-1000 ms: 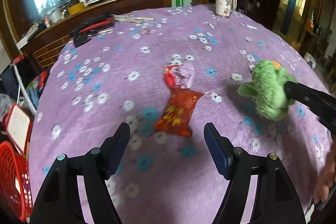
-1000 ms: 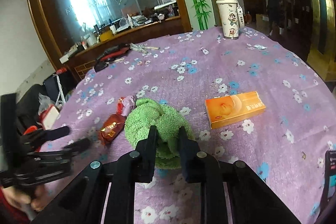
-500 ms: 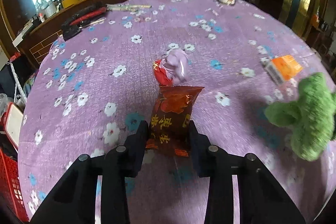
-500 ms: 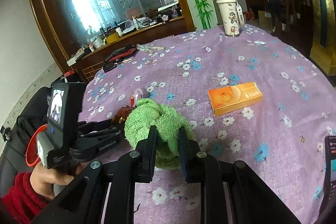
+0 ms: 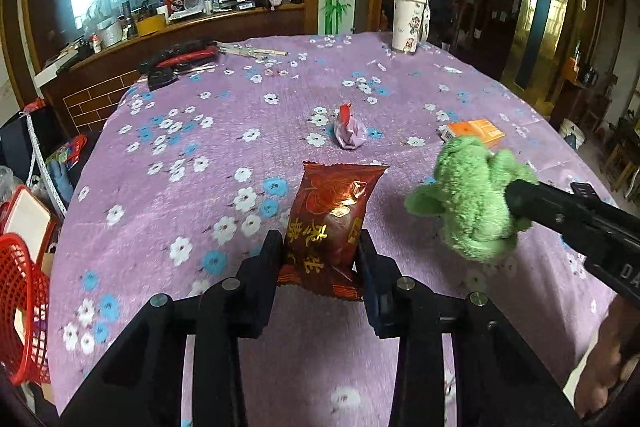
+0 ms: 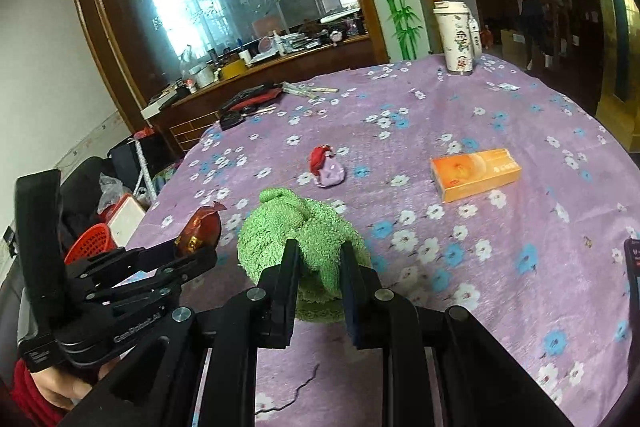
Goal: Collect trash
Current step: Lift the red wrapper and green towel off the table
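Observation:
My left gripper (image 5: 320,251) is shut on a dark red snack wrapper (image 5: 332,223) and holds it lifted above the purple flowered tablecloth (image 5: 200,131); the wrapper also shows in the right wrist view (image 6: 202,231). My right gripper (image 6: 320,255) is shut on a green fluffy cloth (image 6: 296,227), also seen at the right of the left wrist view (image 5: 472,199). A crumpled lilac and red wrapper (image 5: 348,131) lies on the table beyond, also in the right wrist view (image 6: 326,169).
An orange box (image 6: 474,173) lies to the right. A white tumbler (image 5: 408,21) stands at the far edge. Red and black tools (image 5: 176,59) lie far left. A red basket (image 5: 20,303) sits off the table's left edge, also in the right wrist view (image 6: 90,241).
My left gripper moved forward, closed on the dark red wrapper and lifted it off the cloth. My right gripper still holds the green cloth.

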{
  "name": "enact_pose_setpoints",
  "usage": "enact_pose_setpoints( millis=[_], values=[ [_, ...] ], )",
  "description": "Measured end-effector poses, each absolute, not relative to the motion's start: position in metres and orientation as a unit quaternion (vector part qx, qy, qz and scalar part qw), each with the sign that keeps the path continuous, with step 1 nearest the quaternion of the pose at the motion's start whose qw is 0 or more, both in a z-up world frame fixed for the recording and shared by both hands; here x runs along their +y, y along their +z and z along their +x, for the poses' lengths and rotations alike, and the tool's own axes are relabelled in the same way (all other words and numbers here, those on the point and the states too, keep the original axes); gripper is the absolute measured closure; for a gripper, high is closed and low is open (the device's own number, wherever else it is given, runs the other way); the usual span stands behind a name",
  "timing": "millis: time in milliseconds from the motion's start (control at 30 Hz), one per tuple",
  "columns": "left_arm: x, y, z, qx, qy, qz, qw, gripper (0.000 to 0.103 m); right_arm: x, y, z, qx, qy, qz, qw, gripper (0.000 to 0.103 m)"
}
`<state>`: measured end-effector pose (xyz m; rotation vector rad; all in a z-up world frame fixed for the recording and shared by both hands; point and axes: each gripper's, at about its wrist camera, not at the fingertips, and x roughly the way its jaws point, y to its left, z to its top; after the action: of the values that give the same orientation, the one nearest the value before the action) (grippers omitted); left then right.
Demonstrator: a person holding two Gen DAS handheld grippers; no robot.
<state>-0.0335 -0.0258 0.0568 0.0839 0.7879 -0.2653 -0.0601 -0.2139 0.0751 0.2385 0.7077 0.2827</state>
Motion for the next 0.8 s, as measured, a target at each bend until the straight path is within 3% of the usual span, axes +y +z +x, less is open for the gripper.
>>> enact_pose_setpoints(
  millis=[800],
  values=[
    [0.021,0.062,-0.058,0.375,-0.105,0.009,0.921,0.068,-0.176,0.084,-0.071,0.348,0.160,0.094,0.919,0.083]
  ],
)
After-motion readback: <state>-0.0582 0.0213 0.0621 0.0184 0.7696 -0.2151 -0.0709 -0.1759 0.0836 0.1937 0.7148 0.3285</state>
